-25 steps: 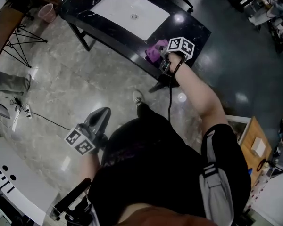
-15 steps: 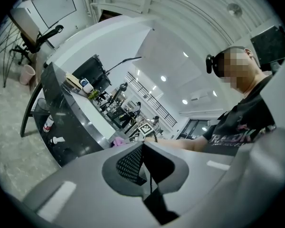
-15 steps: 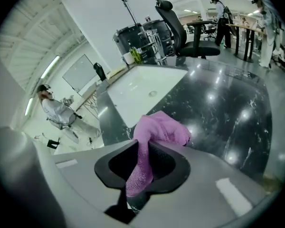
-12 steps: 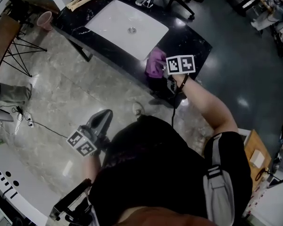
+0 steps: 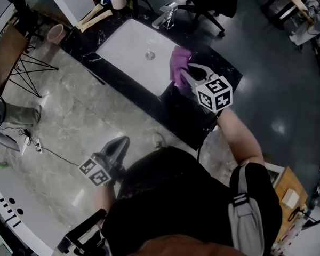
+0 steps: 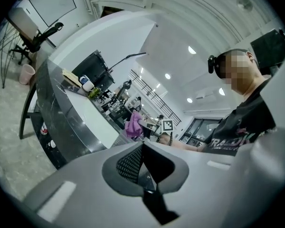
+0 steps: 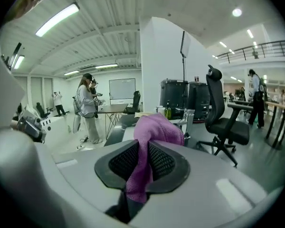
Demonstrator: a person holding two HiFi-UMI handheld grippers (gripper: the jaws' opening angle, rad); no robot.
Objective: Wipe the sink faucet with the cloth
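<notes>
Right claw (image 5: 189, 71) — purple cloth (image 5: 177, 63) pinched between its jaws

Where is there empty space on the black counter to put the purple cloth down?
The counter looks bare at its right end, between the sink and the edge. The sink itself is bare too. Mugs and wooden sticks crowd the back left corner.

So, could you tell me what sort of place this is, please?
Probably an open-plan office or lab, not a bathroom: a white sink with faucet is set in a freestanding black counter, with an office chair and people standing nearby.
</notes>
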